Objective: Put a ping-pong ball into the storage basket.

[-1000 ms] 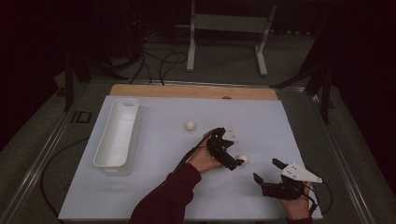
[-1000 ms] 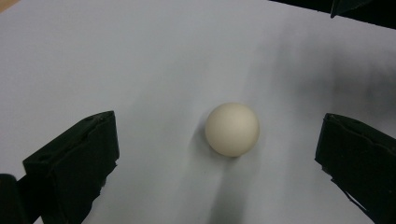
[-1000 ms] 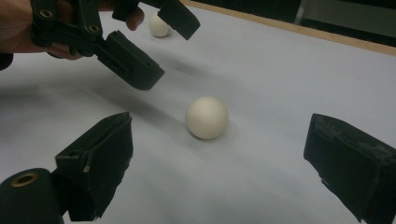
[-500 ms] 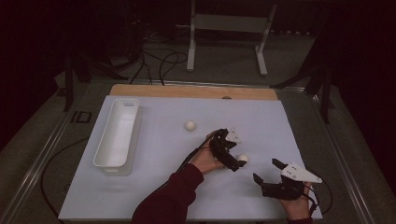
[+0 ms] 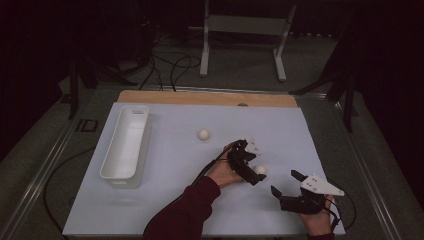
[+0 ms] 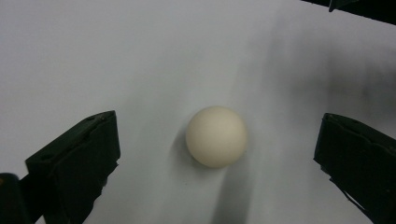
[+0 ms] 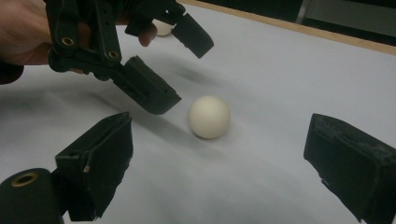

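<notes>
The left gripper (image 5: 250, 165) hung spread wide directly over the near ball (image 6: 216, 136), which lay on the mat (image 5: 170, 165) between its jaws, nearer it than the idle, released right gripper (image 5: 286, 186)

A long white tray (image 5: 125, 145) lies lengthwise on the left part of the pale sheet (image 5: 170, 200) that covers the counter (image 5: 50, 165), and nothing shows inside it. A second white ball (image 5: 203, 134) rests on the sheet right of the tray, well apart from it. Behind the sheet's far edge runs a wooden board (image 5: 200, 98), and past the counter stand a grey metal stand (image 5: 245, 30) and loose cables (image 5: 170, 65) on the floor.
</notes>
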